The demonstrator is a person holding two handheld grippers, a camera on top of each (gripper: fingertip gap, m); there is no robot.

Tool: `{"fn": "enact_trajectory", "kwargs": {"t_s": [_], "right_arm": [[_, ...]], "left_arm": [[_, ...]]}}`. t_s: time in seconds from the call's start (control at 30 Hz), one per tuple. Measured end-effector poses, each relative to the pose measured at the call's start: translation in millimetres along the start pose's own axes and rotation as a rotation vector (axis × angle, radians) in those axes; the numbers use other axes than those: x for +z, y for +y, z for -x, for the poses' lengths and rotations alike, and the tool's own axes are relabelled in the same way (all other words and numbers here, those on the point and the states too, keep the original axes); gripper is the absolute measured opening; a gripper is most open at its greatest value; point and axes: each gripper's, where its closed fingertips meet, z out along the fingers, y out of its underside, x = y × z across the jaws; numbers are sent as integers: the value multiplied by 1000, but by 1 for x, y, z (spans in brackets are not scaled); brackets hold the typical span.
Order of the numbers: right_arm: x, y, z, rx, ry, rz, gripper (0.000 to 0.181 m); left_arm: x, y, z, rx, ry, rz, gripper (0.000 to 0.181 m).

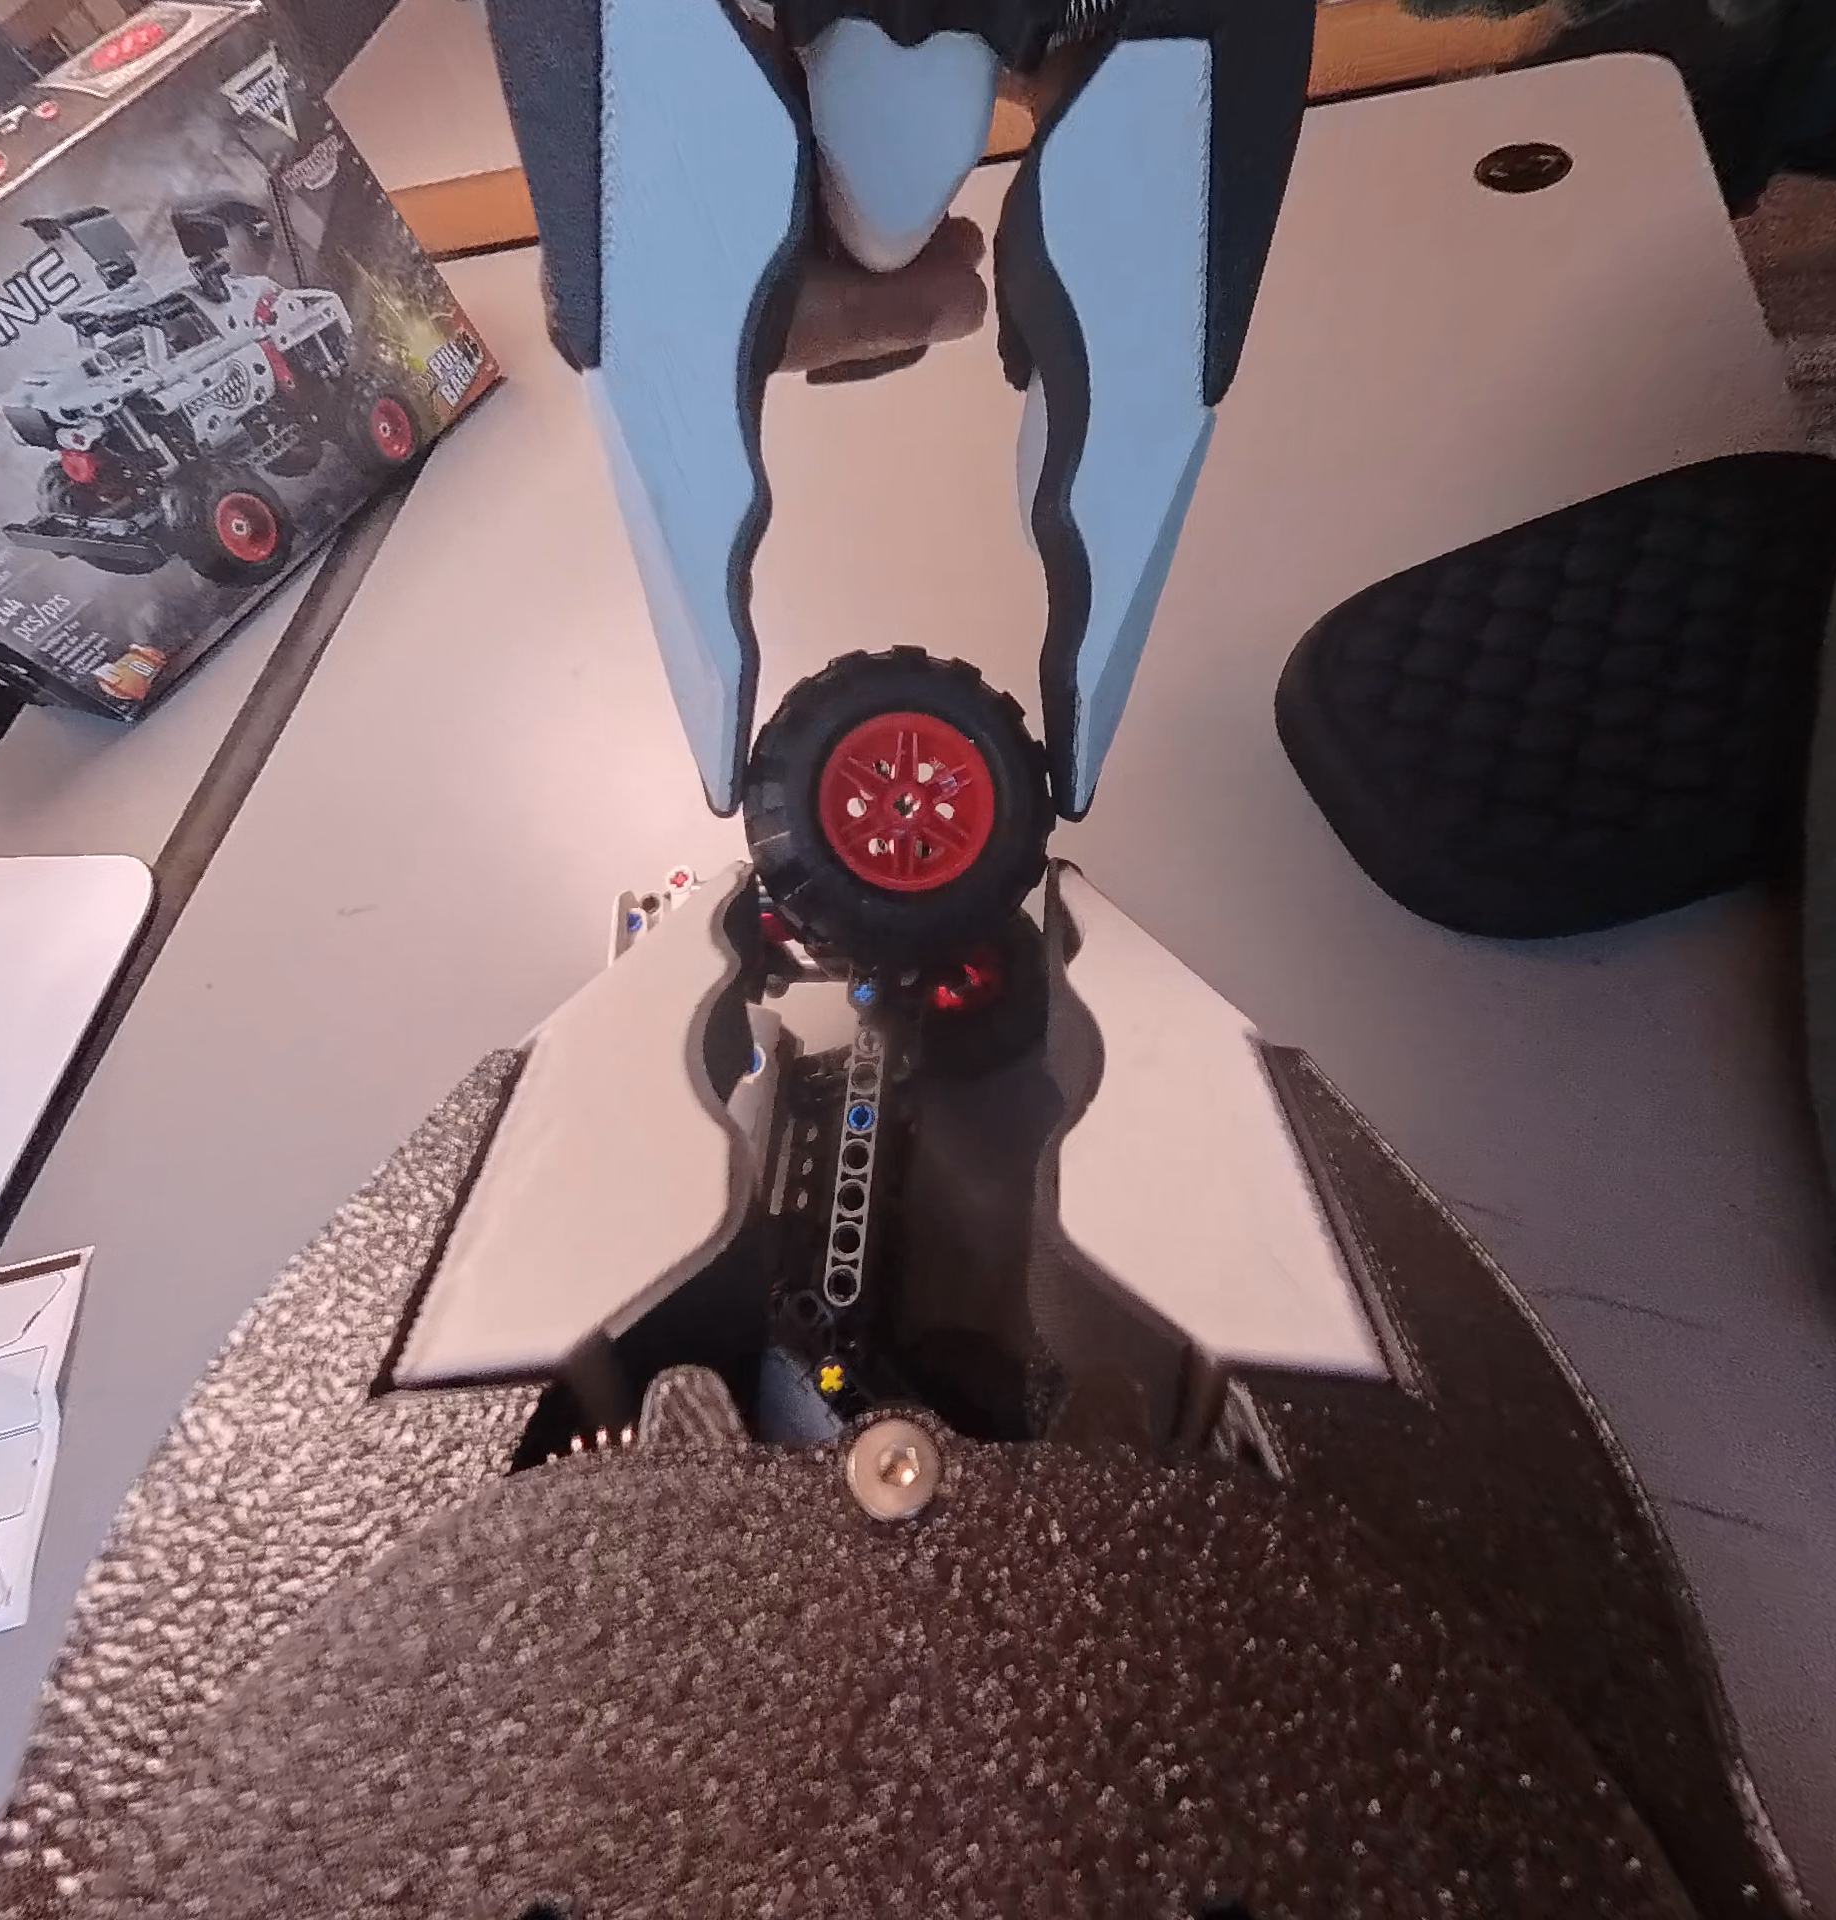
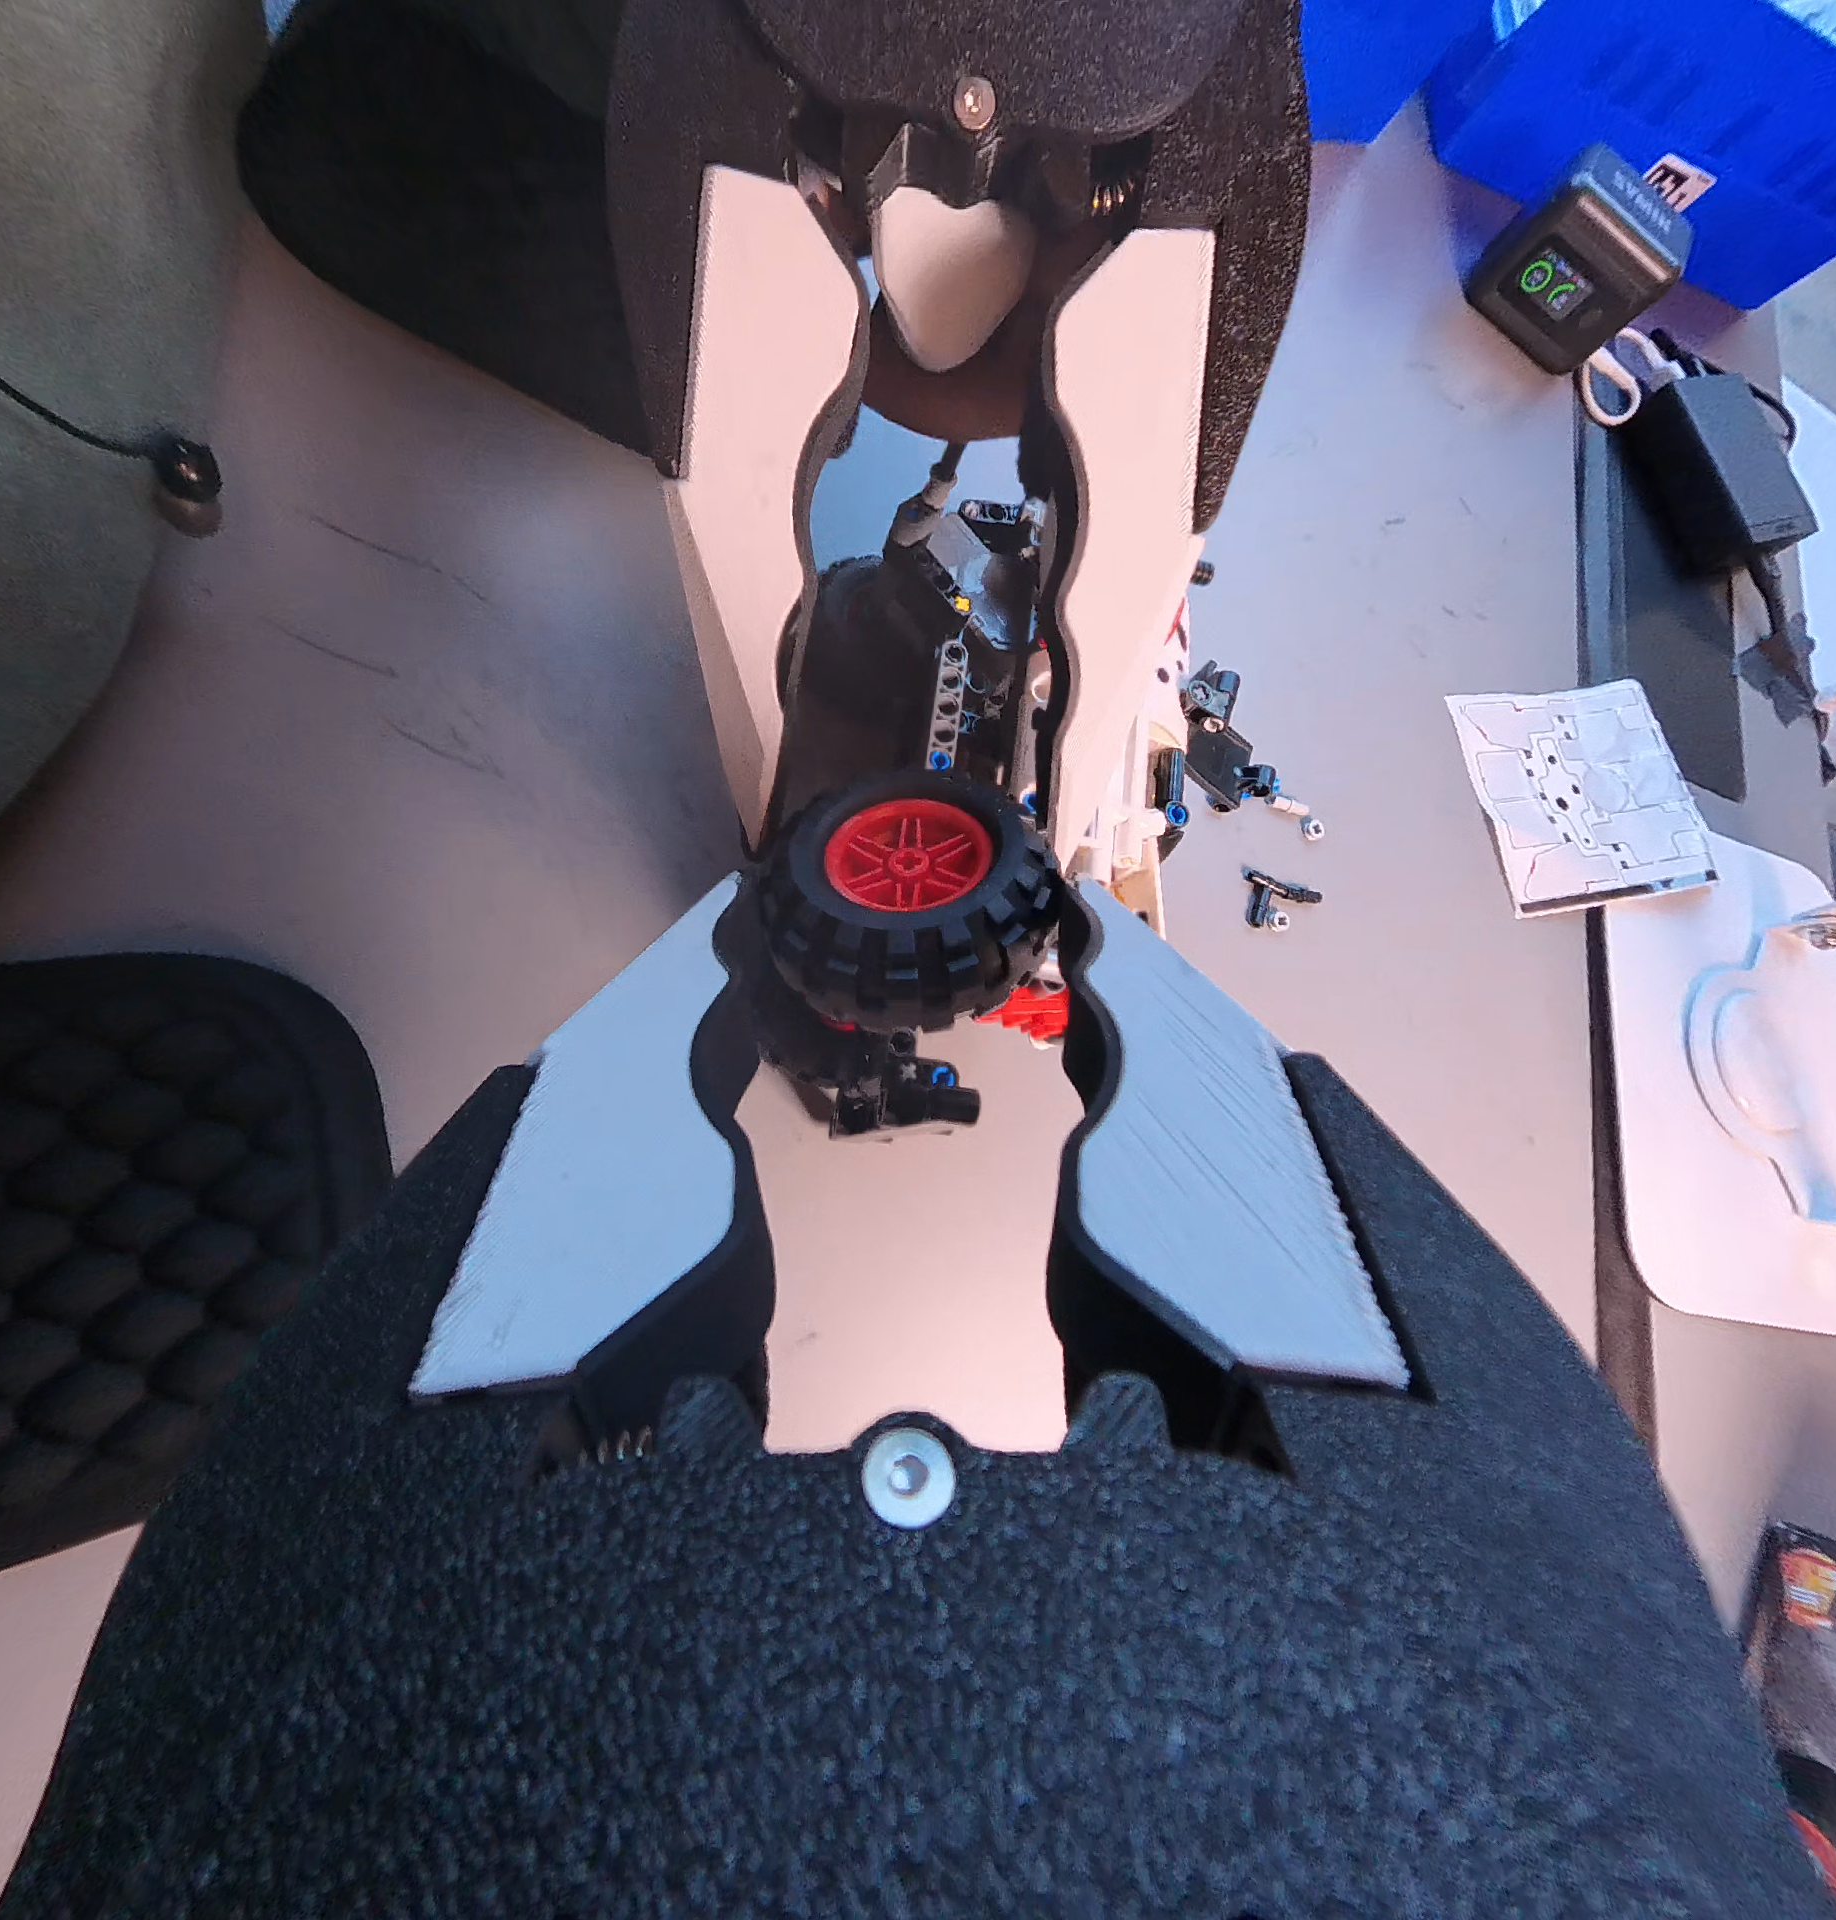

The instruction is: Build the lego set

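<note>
A black tyre with a red hub, the wheel, is clamped between the fingertips of my right gripper, which enters the left wrist view from the top. My left gripper is shut on the black Lego chassis with a grey holed beam, held lengthwise between its fingers. In the right wrist view the left gripper comes in from the top with the chassis. The wheel sits at the chassis end. Another red-hubbed wheel shows just behind it, partly hidden.
The Lego box lies at the far left. A black padded cushion is beside the grippers. Loose black pieces, a sticker sheet, a white tray, a power bank and a blue bin lie to the right. The tips of both grippers are at nearly the same place.
</note>
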Motion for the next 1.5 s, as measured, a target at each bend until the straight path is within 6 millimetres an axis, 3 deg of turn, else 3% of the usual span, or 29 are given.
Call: {"fn": "enact_trajectory", "kwargs": {"t_s": [0.27,0.4,1.13,1.5], "right_arm": [[-5,-3,-5,192,-17,-168,56],[7,12,0,219,-21,-111,56],[7,9,0,302,-71,-93,56],[8,12,2,439,-118,-84,56]], "left_arm": [[-6,-8,3,-58,43,-6,50],[-1,0,2,-72,92,46,50],[0,5,1,-103,181,100,51],[-2,5,1,-176,383,150,49]]}}
